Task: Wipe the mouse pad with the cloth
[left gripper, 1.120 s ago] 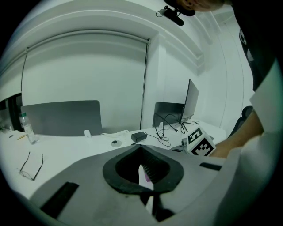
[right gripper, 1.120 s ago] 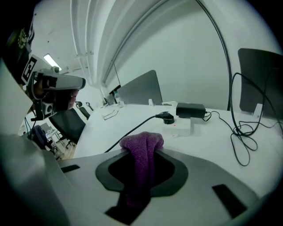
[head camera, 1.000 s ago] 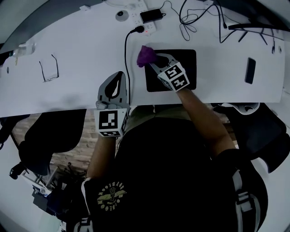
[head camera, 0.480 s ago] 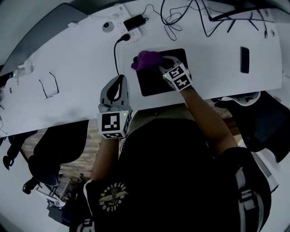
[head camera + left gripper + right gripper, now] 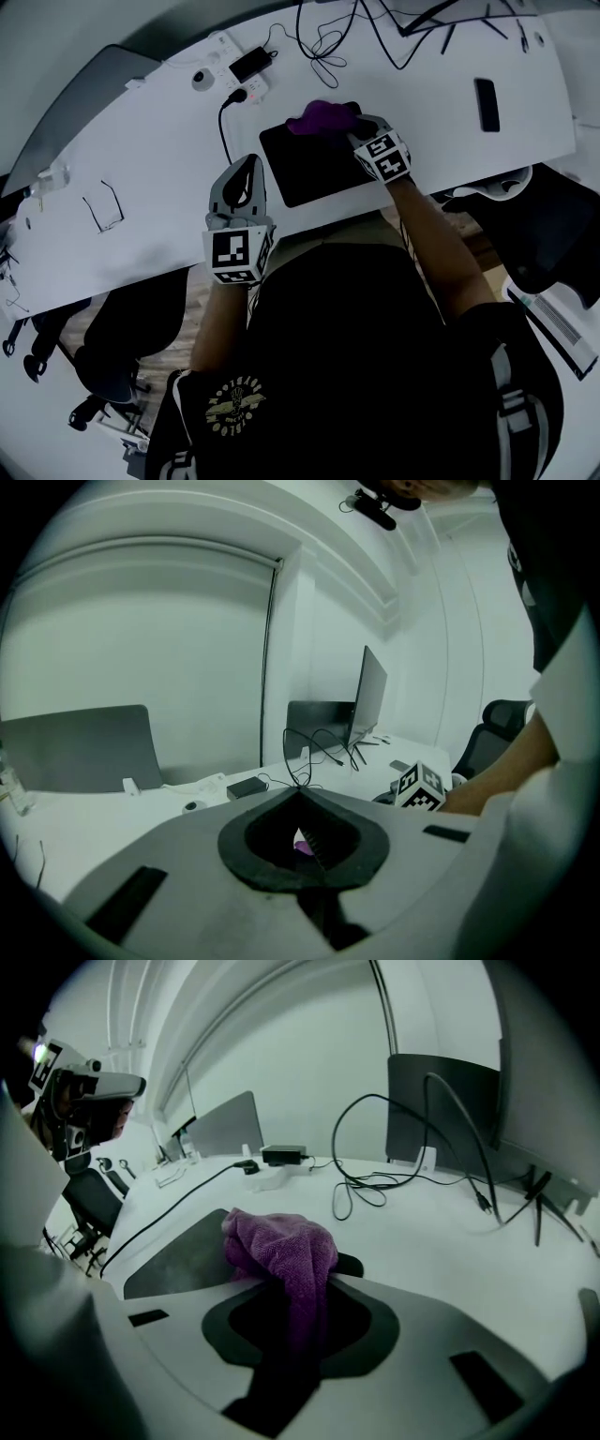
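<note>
The black mouse pad (image 5: 305,169) lies on the white desk (image 5: 159,159) in front of me. A crumpled purple cloth (image 5: 323,118) rests on the pad's far edge, right of its middle. My right gripper (image 5: 352,128) is shut on the cloth, which bunches ahead of its jaws in the right gripper view, cloth (image 5: 281,1243) over pad (image 5: 178,1258). My left gripper (image 5: 246,169) lies just left of the pad near the desk's front edge, shut with nothing held. In the left gripper view its tips (image 5: 300,793) meet.
A power strip with a black adapter (image 5: 246,67) and tangled cables (image 5: 323,37) lie beyond the pad. A dark phone (image 5: 486,104) is at the right, glasses (image 5: 101,212) at the left. A monitor (image 5: 441,1115) stands at the back. Office chairs (image 5: 122,337) sit below the desk edge.
The right gripper has dragged the cloth from the pad's far left corner rightward along its far edge. The left gripper has stayed put. The head view has shifted.
</note>
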The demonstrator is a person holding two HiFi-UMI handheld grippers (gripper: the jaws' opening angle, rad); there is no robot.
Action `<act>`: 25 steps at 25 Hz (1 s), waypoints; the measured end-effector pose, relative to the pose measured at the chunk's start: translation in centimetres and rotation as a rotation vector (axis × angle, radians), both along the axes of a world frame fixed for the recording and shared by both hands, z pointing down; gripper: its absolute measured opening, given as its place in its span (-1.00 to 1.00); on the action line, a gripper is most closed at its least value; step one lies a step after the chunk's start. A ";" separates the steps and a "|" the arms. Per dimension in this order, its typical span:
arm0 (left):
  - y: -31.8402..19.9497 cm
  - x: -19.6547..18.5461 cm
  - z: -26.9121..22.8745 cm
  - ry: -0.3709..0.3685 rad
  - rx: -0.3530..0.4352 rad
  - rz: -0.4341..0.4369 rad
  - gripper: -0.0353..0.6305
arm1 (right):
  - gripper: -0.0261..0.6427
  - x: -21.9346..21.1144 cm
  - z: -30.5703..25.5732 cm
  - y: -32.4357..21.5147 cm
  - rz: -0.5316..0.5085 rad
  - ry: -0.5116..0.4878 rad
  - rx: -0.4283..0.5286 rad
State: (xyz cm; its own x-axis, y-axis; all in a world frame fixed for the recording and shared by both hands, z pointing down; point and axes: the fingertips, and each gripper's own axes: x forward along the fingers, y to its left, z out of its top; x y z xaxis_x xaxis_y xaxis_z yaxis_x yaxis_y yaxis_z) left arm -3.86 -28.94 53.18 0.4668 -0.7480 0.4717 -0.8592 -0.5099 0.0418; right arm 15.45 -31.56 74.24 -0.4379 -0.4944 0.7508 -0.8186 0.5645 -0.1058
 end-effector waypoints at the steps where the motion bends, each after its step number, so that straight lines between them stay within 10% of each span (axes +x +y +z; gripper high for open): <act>1: 0.0 0.1 -0.1 0.001 0.007 0.006 -0.89 | -0.66 0.9 0.1 0.1 0.026 0.011 0.000; 10: 1.8 -1.7 -2.8 0.023 0.071 0.027 -0.89 | -0.67 3.8 -2.5 2.3 0.125 0.081 0.047; 25: 7.4 -10.1 -4.6 0.022 0.111 -0.053 -0.89 | -0.67 -10.5 -11.5 11.8 -0.077 -0.126 0.192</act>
